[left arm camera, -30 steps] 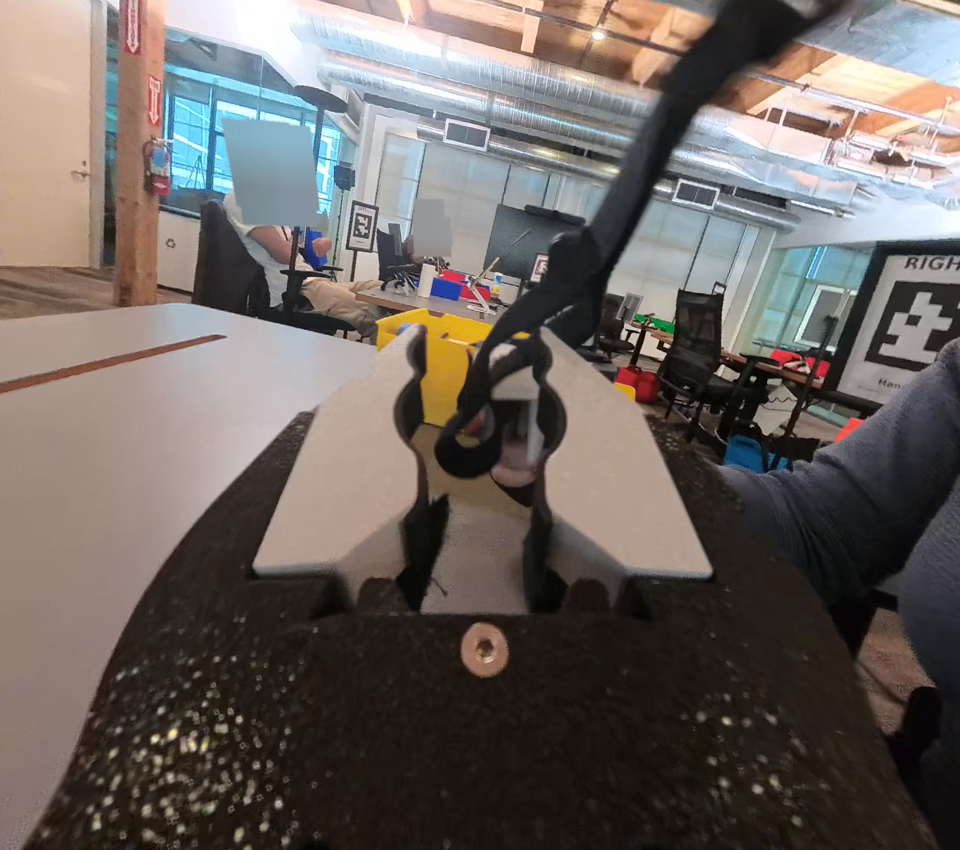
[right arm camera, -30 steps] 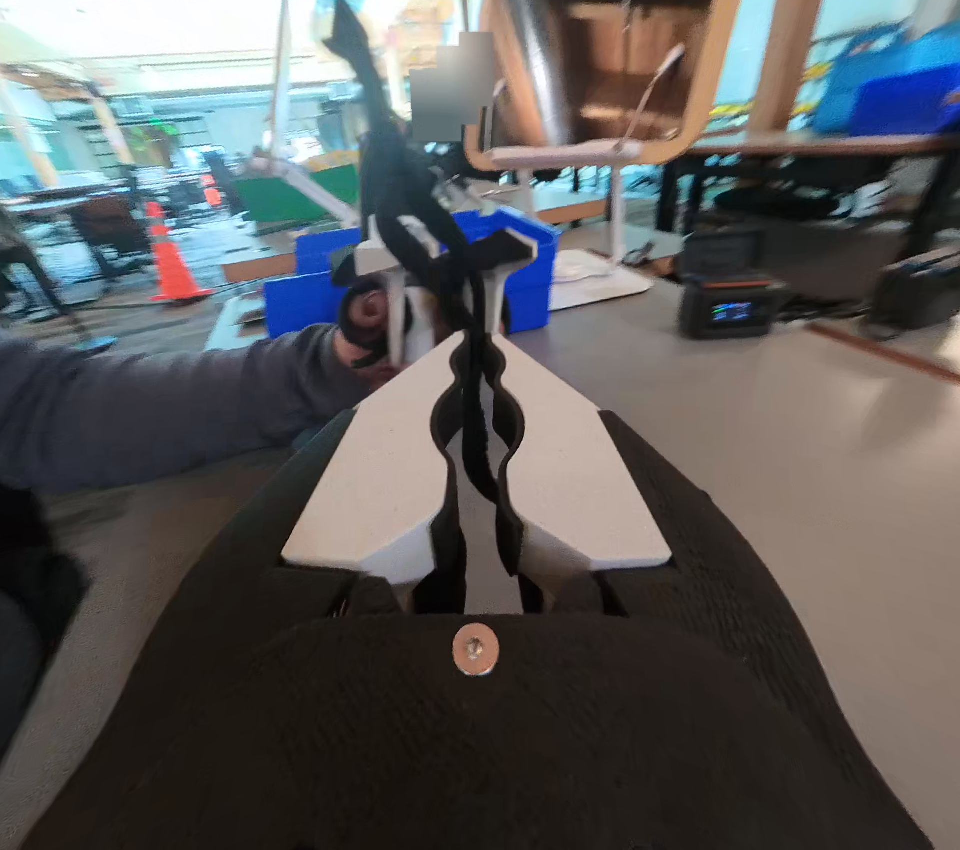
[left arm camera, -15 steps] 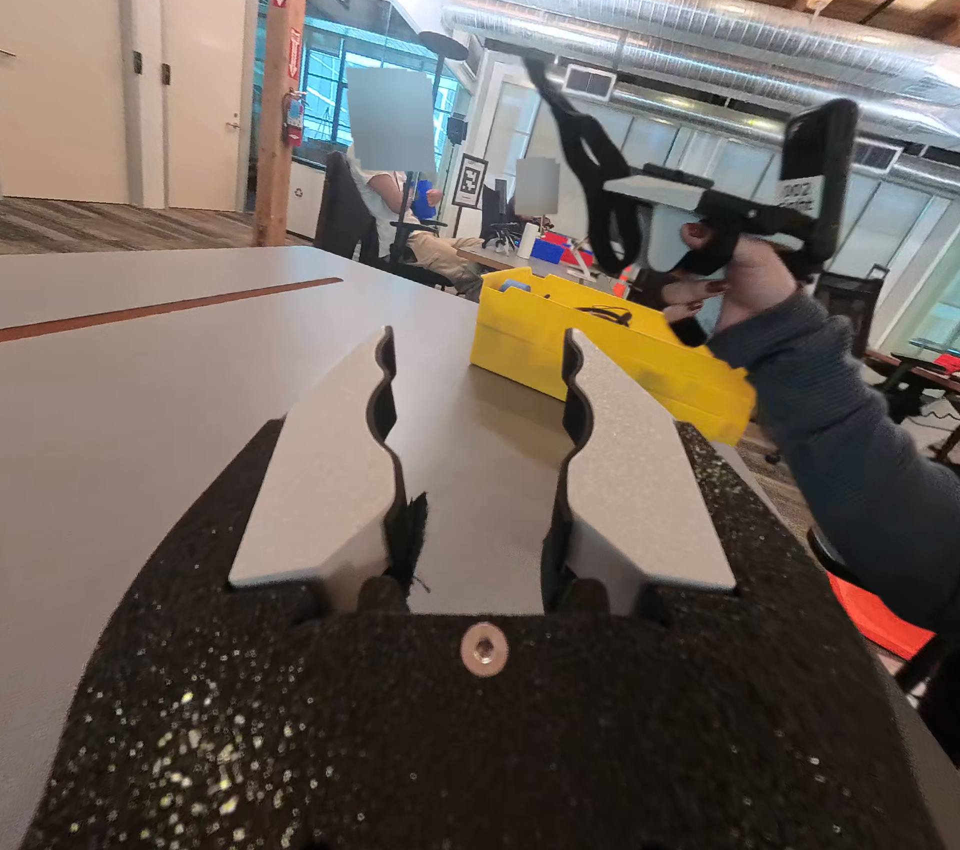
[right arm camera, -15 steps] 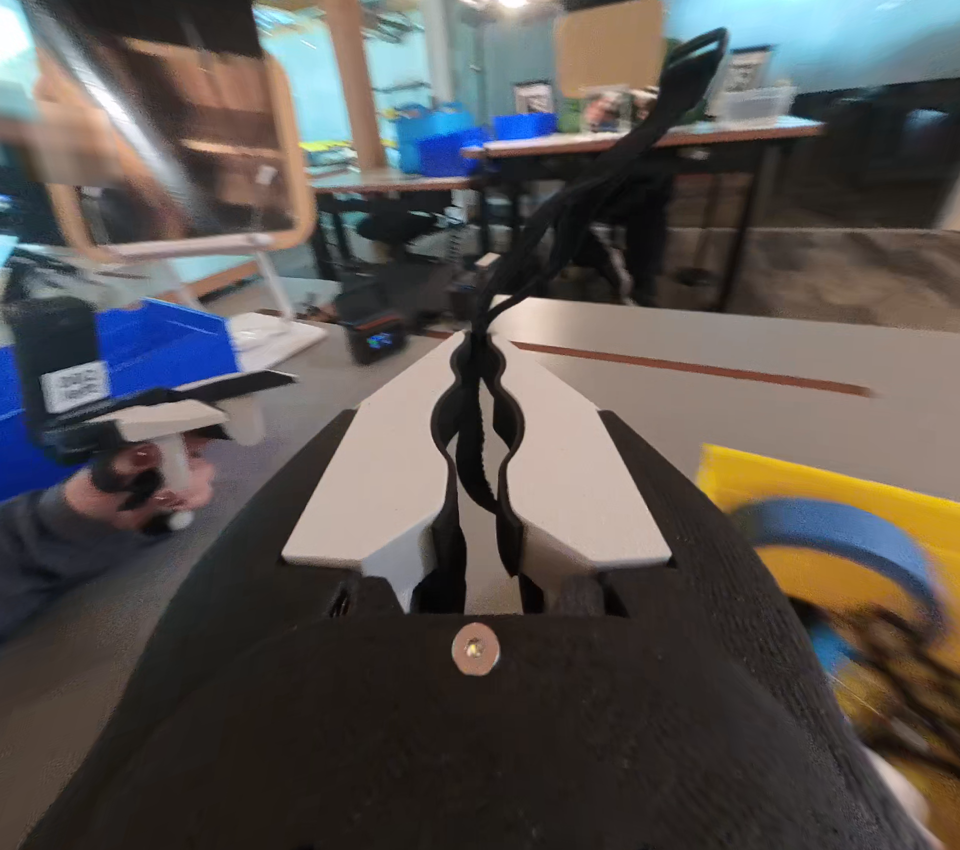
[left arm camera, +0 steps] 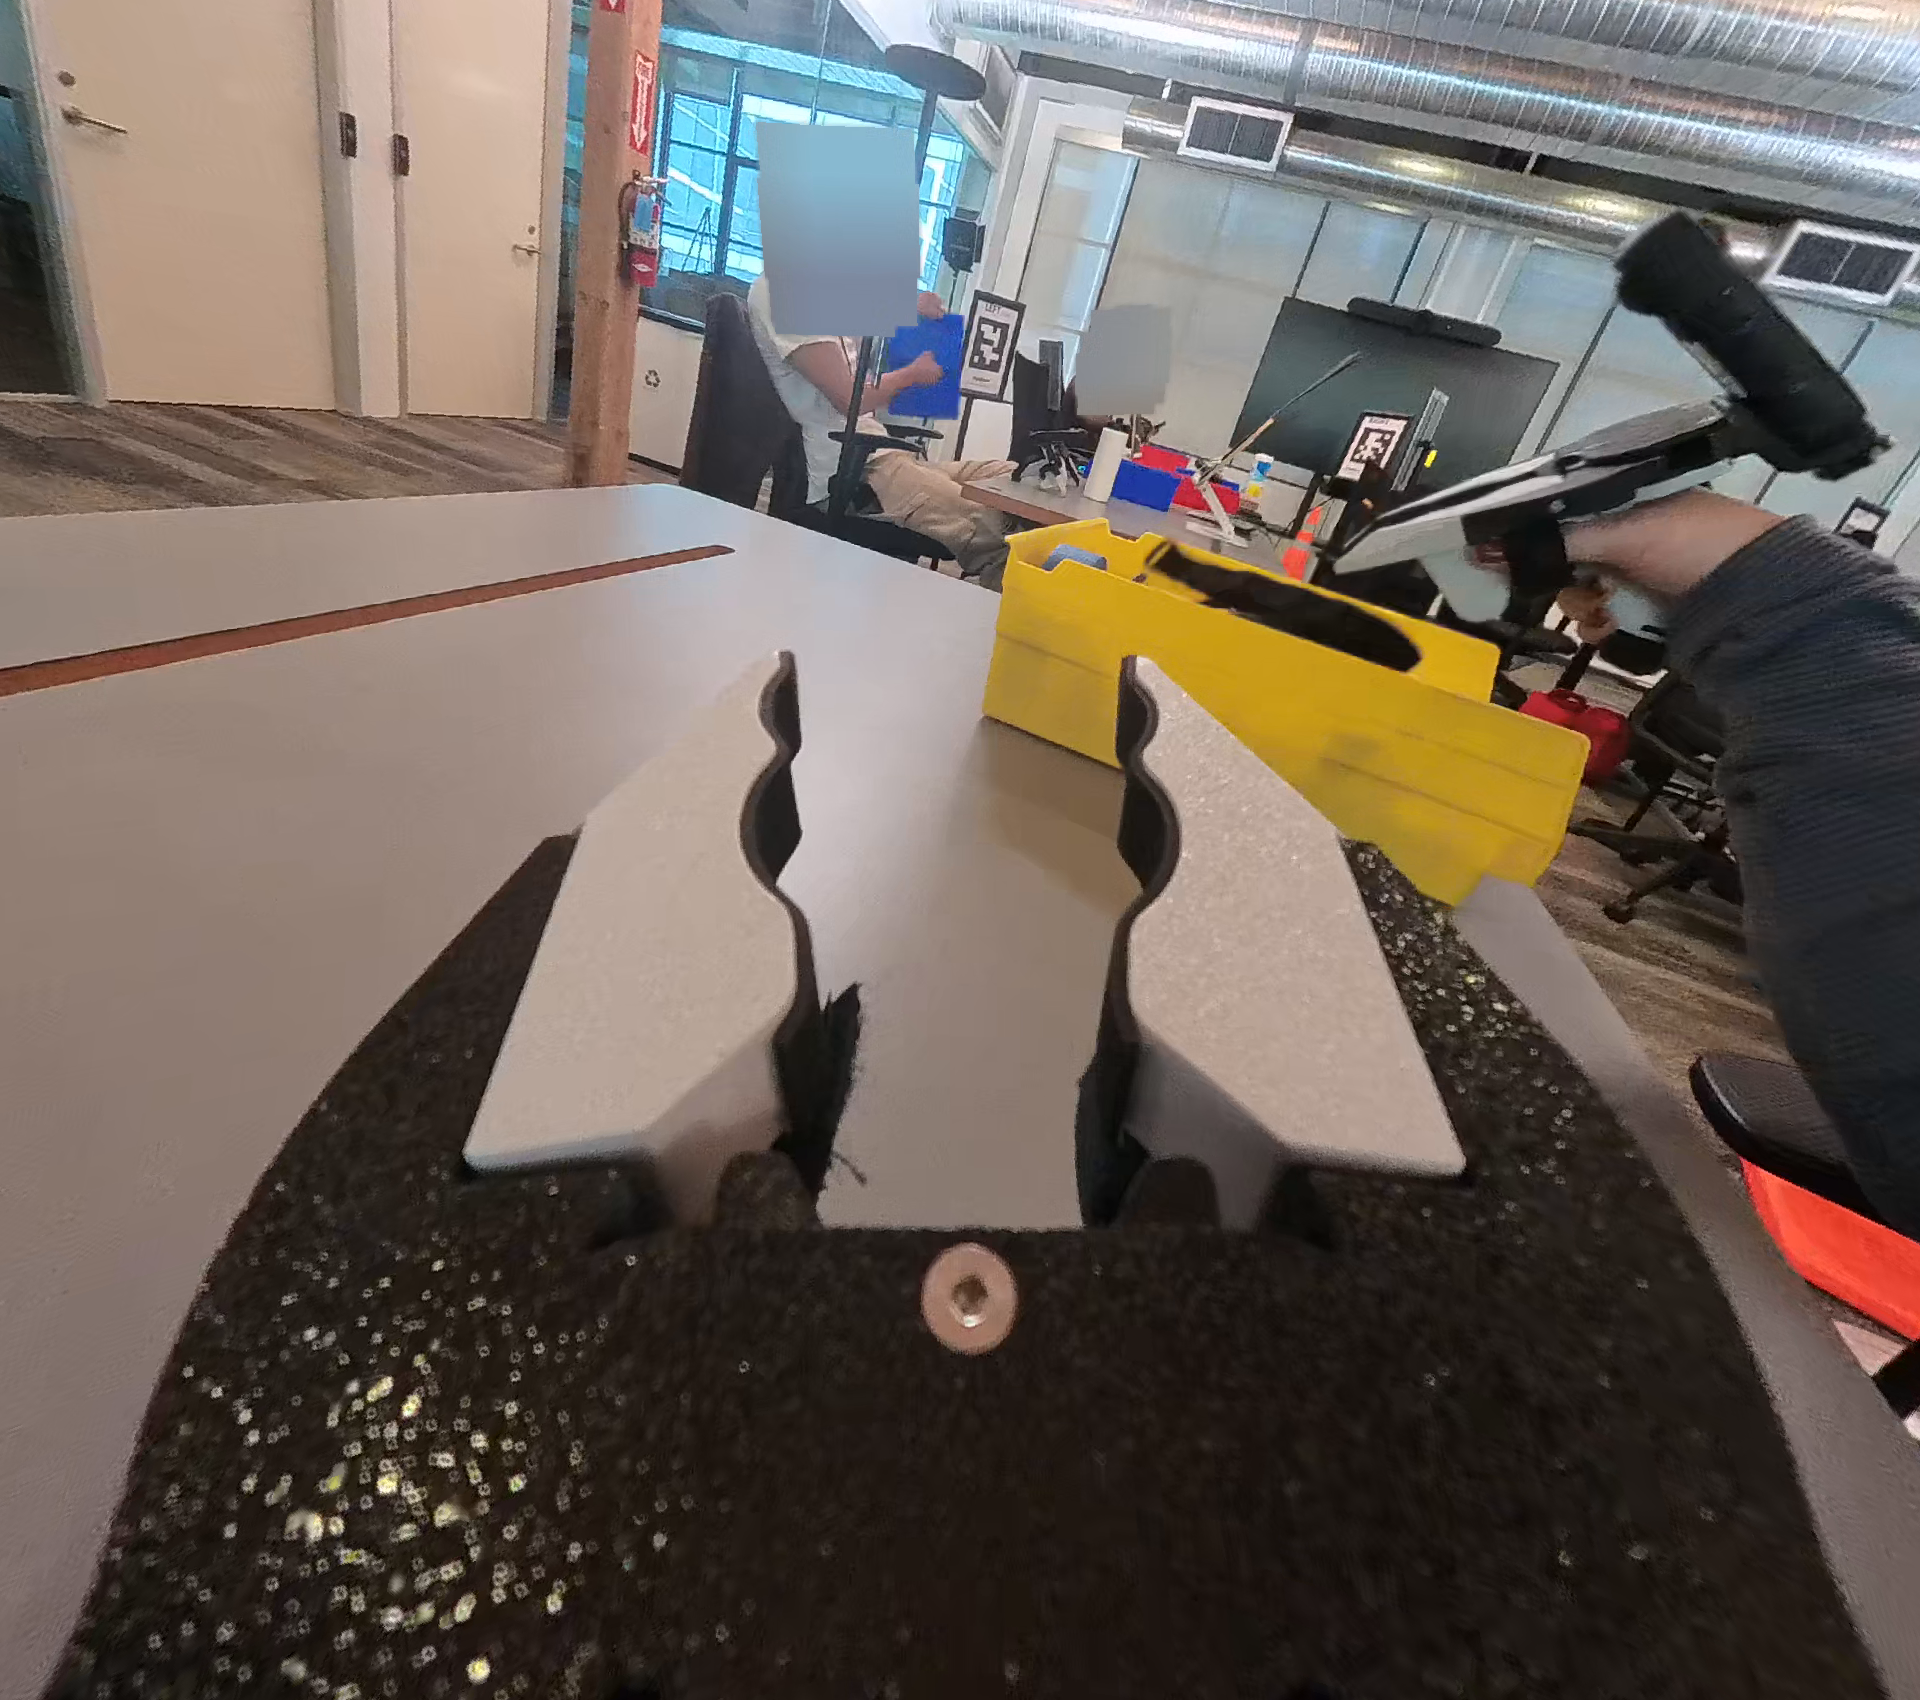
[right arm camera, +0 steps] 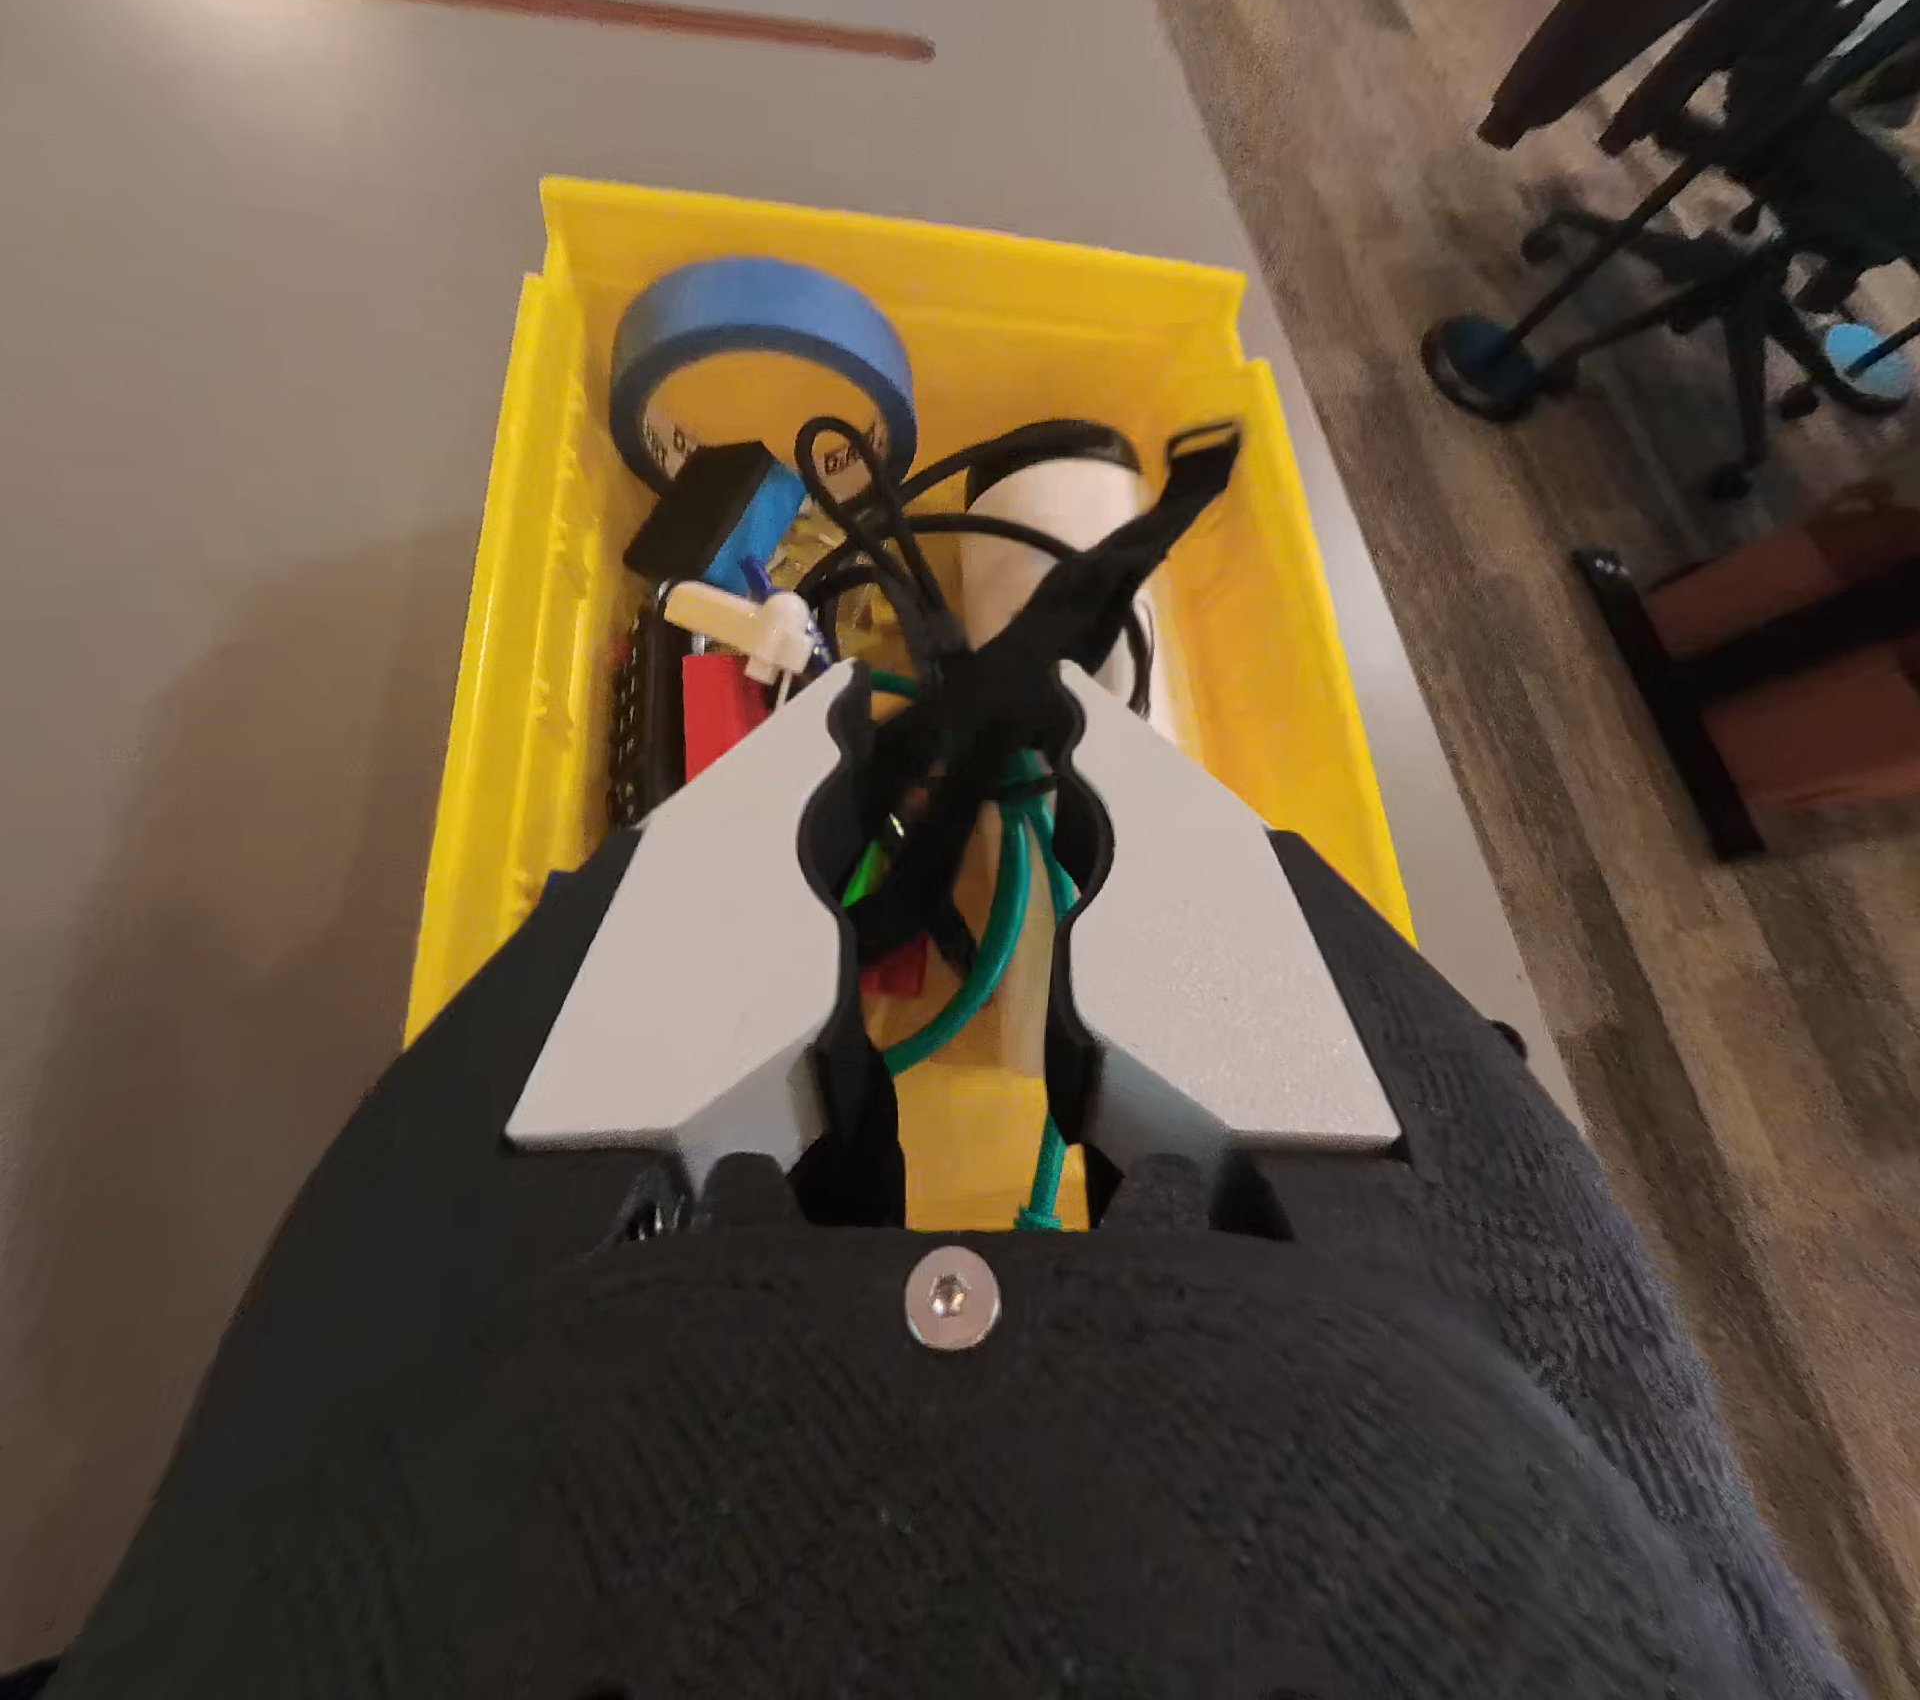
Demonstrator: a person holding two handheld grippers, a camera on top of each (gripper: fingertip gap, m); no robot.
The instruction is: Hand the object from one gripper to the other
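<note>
Grey table (left arm camera: pixel 312 819) bearing yellow bin (right arm camera: pixel 1288 570); left gripper (left arm camera: pixel 961 694) agape, empty; right gripper (right arm camera: pixel 961 694) over bin, parted around black strap (right arm camera: pixel 1101 580).

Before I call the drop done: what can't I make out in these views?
- Right wrist view: whether the right gripper pinches the strap or not; the bunched strap hides the pads.
- Right wrist view: the bin's near end, covered by the gripper body.
- Left wrist view: the strap is only a blurred dark smear over the bin; the bin wall hides the contents.
</note>
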